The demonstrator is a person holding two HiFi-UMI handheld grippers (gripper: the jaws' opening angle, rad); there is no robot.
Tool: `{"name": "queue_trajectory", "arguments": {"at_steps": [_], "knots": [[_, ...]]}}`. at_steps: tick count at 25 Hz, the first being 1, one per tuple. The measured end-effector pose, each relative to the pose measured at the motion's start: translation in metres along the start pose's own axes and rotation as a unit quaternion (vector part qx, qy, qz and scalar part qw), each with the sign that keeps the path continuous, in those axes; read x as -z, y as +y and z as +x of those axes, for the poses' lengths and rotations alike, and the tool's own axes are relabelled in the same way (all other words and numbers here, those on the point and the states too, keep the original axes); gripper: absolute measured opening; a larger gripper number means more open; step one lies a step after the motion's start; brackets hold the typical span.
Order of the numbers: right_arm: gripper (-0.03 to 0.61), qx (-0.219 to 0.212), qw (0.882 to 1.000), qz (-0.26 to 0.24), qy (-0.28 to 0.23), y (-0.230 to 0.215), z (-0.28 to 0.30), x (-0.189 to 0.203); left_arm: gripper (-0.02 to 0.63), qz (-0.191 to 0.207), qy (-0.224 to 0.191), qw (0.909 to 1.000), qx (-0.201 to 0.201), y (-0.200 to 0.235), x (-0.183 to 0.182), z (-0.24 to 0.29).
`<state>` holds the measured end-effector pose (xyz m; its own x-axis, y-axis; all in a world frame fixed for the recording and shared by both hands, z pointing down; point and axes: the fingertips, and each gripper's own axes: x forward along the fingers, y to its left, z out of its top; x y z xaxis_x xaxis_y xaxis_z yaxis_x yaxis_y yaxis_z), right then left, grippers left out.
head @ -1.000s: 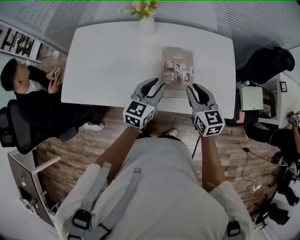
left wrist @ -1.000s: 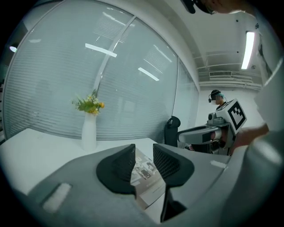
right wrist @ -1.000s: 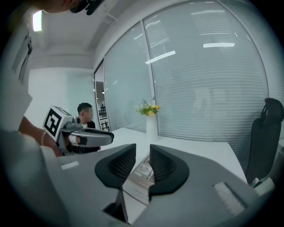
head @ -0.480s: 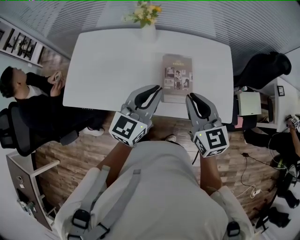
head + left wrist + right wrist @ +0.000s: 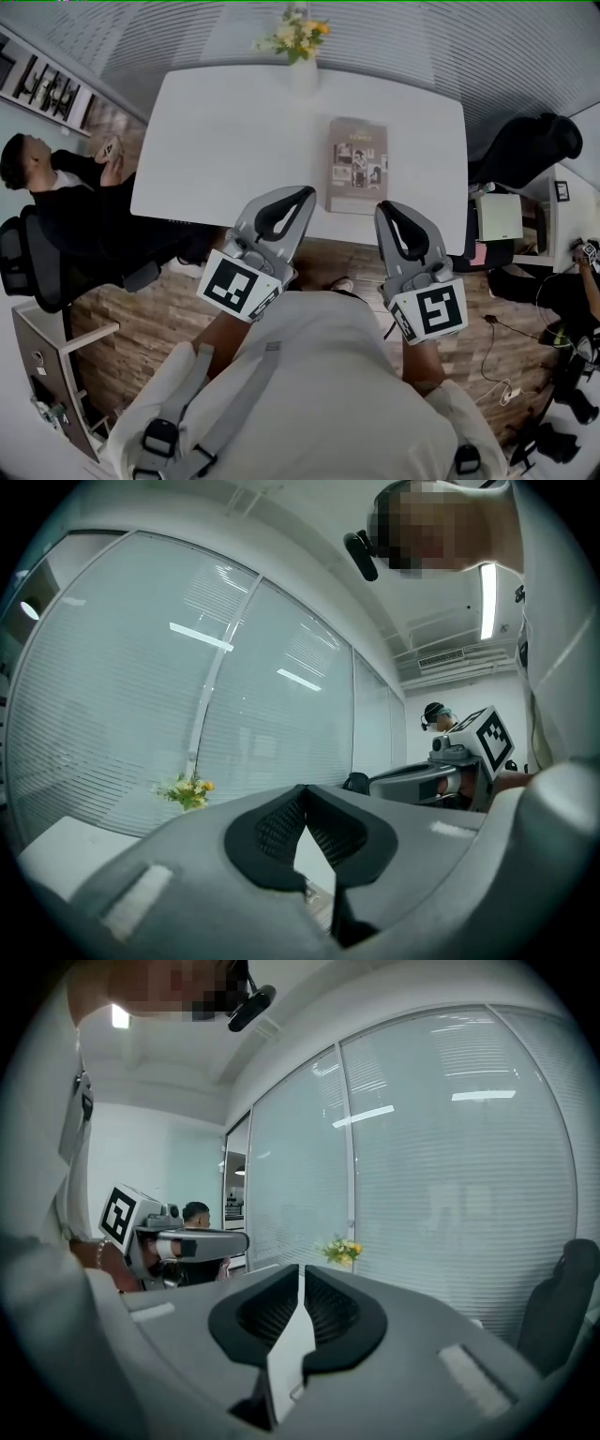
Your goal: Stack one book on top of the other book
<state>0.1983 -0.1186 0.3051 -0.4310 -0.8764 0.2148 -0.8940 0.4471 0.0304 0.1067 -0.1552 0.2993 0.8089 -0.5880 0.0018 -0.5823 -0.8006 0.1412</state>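
The room is brightly and evenly lit. Light is given by a ceiling strip lamp [image 5: 487,600], and its bright bars are mirrored as glare on the glass wall [image 5: 141,714]. The white table [image 5: 234,141] is rendered almost overexposed in the head view, and hardly any shadow is cast on it. Straight lines are strongly bowed towards the edges of every view, and both gripper views are ringed by dark corners. The near fingers [image 5: 272,834] are shown slightly soft.

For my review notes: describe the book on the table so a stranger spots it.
Find the white table in the head view. Toward its near edge, right of centre, lies the book, flat. Its dark, photo-covered front sets it apart from the flowers at the far edge.
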Motion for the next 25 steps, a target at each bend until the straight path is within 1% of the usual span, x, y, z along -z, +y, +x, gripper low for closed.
{"name": "queue_trajectory", "arguments": {"at_steps": [7, 13, 25], "knots": [[0.012, -0.002, 1.000, -0.012, -0.012, 0.009, -0.004, -0.017, 0.007, 0.017, -0.011, 0.9998, 0.001, -0.005, -0.013, -0.007], [0.009, -0.004, 1.000, -0.023, -0.014, 0.014, -0.006, -0.025, 0.006, 0.022, -0.016, 0.9996, 0.005, -0.009, -0.021, -0.010], [0.006, 0.004, 1.000, -0.027, -0.016, 0.012, -0.006, -0.027, 0.006, 0.016, -0.021, 0.9996, -0.007, -0.001, -0.022, -0.017]]}}
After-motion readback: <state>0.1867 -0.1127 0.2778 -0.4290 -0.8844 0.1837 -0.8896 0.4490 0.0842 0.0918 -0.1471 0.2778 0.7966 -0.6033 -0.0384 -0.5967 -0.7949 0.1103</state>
